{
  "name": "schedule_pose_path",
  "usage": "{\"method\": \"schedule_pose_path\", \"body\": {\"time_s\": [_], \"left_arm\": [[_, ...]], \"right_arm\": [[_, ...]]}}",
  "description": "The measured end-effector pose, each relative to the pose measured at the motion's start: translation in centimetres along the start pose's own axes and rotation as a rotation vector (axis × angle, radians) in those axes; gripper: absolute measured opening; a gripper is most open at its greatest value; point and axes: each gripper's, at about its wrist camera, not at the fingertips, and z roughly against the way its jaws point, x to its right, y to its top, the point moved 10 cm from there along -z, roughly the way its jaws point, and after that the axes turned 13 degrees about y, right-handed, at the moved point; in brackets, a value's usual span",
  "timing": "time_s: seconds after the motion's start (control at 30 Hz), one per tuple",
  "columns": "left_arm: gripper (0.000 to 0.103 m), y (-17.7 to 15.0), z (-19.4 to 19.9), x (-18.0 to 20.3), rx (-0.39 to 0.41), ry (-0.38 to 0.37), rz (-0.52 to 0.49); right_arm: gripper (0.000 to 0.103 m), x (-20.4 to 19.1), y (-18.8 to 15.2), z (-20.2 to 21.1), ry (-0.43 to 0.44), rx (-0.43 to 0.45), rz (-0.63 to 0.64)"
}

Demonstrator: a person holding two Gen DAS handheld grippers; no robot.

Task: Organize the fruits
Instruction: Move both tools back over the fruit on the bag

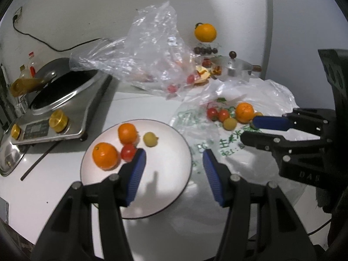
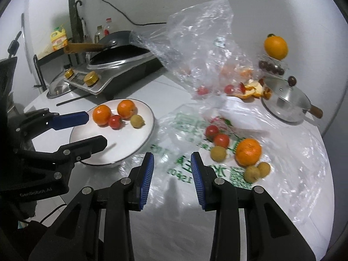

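1. Fruits are split into two groups. Two oranges (image 1: 105, 156), a tomato (image 1: 127, 152) and a small yellow fruit (image 1: 150, 139) lie on the white plate (image 1: 174, 187), just ahead and left of the left gripper (image 1: 174, 174). That suggests the plate is the collecting spot.
2. More fruit waits on the printed plastic bag (image 2: 180, 165): an orange (image 2: 248, 152), two tomatoes (image 2: 221, 140) and three small yellow fruits (image 2: 218, 153). They sit ahead and to the right of the right gripper (image 2: 172, 171), likely tipped out there for sorting.
3. The left gripper hangs over the plate's near half with its jaws apart and nothing between them, as if it had nothing left to carry.
4. The right gripper's jaws also stand apart, narrower than the left's, and are empty. It hovers above the bag's print, short of the loose fruit, so a reach forward and right would be its next call.
5. A crumpled clear bag (image 2: 195, 43) stands beyond both claws with a few tomatoes inside; those seem left for later.
6. Farther right of it are orange peel (image 2: 253, 90) and a lidded pot (image 2: 285, 104), with an induction cooker (image 2: 113, 74) far left.
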Motion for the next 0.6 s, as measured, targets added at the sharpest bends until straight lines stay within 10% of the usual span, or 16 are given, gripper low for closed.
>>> {"method": "schedule_pose_path", "body": {"time_s": [0.6], "left_arm": [[0.056,0.6,-1.1,4.9,-0.022,-0.035,-0.059]], "right_arm": [[0.037,6.2,-2.2,2.4,-0.060,0.017,-0.087]]}}
